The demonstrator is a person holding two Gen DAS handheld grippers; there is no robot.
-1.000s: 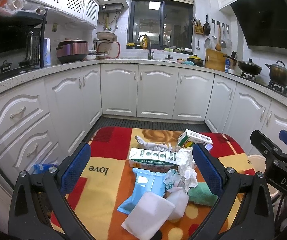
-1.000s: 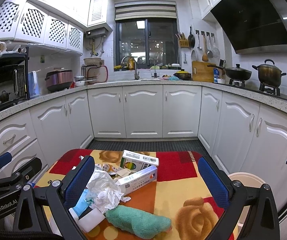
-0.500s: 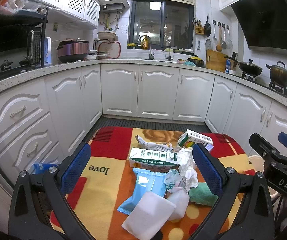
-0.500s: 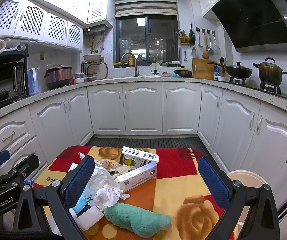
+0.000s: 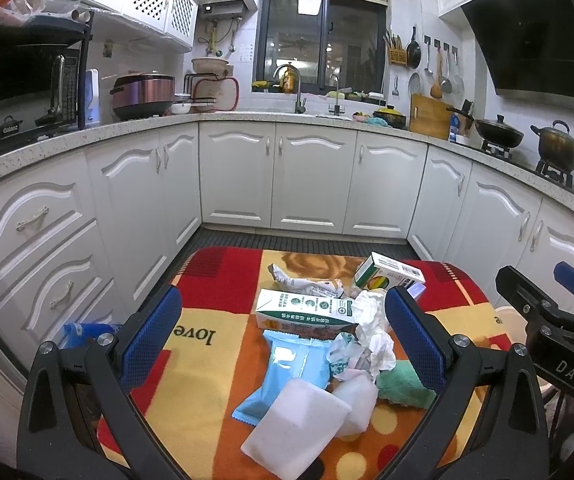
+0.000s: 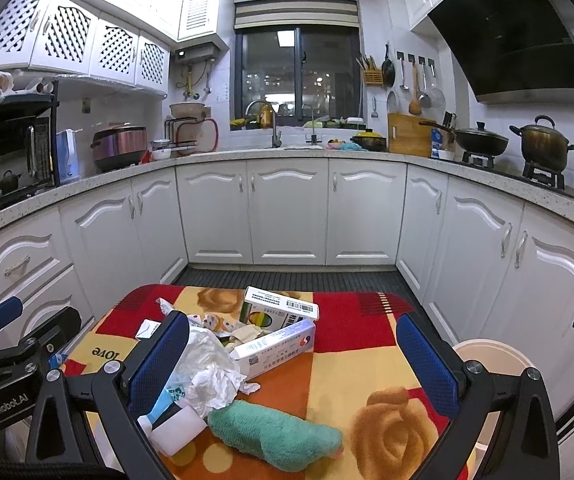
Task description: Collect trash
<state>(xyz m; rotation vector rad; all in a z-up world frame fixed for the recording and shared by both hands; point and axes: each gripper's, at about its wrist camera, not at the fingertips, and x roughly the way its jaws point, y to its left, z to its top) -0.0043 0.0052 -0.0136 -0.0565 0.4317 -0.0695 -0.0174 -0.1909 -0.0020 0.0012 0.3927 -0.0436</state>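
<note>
We read "love" on the yellow patch of the patterned cloth (image 5: 191, 334), upside down from both wrist cameras. "DAS" stands on the black body of the right gripper (image 5: 567, 376) in the left wrist view, "GenRobot.AI" on the left gripper (image 6: 5, 404) in the right wrist view, and "Galanz" on the small dark pot (image 5: 9, 128) on the counter. Print on the cartons and boxes is too small for us to read.

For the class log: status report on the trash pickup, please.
Left gripper open, empty. Right gripper open, empty. Trash pile untouched on cloth; bin at right. Nothing blocking.
</note>
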